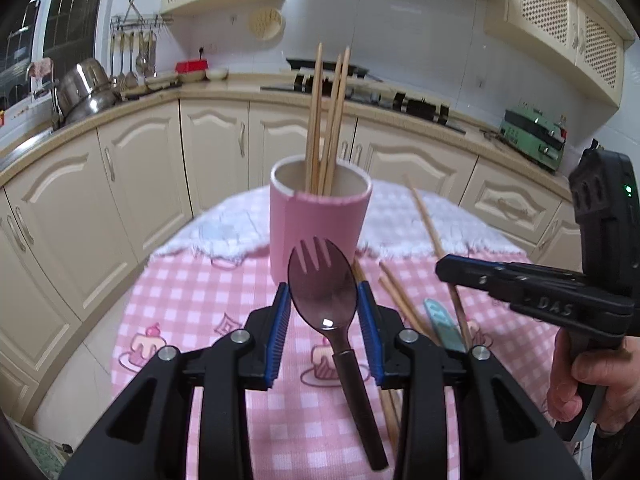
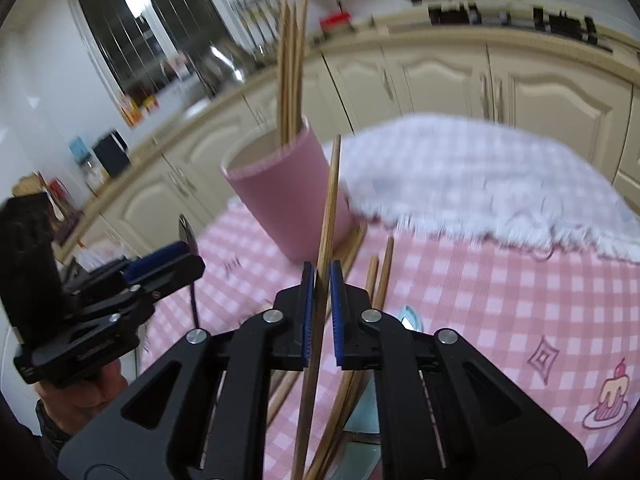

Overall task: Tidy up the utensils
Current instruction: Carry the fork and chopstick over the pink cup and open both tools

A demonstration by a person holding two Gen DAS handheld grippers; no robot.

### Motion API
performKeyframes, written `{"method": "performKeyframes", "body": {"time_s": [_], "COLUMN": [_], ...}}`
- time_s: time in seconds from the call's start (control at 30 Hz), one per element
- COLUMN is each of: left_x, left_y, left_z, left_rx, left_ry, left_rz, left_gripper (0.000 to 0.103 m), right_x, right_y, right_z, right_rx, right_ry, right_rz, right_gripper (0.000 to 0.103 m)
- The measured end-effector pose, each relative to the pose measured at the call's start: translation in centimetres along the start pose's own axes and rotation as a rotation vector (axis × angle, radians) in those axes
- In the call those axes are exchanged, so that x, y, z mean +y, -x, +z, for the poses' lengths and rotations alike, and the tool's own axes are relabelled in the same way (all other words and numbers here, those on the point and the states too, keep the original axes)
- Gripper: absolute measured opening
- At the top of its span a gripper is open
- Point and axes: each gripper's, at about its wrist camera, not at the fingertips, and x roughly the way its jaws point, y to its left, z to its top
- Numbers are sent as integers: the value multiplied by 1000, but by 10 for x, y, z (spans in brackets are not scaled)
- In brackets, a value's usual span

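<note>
The left claw (image 1: pixel 325 308) is closed on a dark translucent spork (image 1: pixel 322 292), tines pointing away toward the pink holder (image 1: pixel 318 224) on the desk (image 1: pixel 192 300), handle running back toward the camera. The right claw (image 2: pixel 321 312) pinches one wooden chopstick (image 2: pixel 329 216), which tilts up toward the holder. Three chopsticks (image 1: pixel 326 120) stand upright inside; loose chopsticks (image 1: pixel 404 304) and a light-blue utensil (image 1: pixel 442 322) lie beside it.

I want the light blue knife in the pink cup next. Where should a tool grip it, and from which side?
Probably the knife's upper end, from above, pads across its flat width. It lies flat on the tablecloth, with loose chopsticks close on both sides and its lower end hidden behind the left tool, so a side approach looks blocked.
</note>
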Motion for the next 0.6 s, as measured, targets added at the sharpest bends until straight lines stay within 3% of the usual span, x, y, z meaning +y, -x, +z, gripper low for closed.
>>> {"method": "performKeyframes", "body": {"time_s": [0.27,0.6], "left_x": [-13,-16], "left_y": [20,38], "left_z": [17,36], "left_rx": [-83,-148], "left_ry": [-33,-43], "left_rz": [-10,-26], "left_gripper": [33,33], "right_x": [-4,10], "right_y": [31,50], "right_z": [22,58], "right_rx": [-193,-295], "right_ry": [-22,30], "right_rz": [65,102], "right_gripper": [7,7]}}
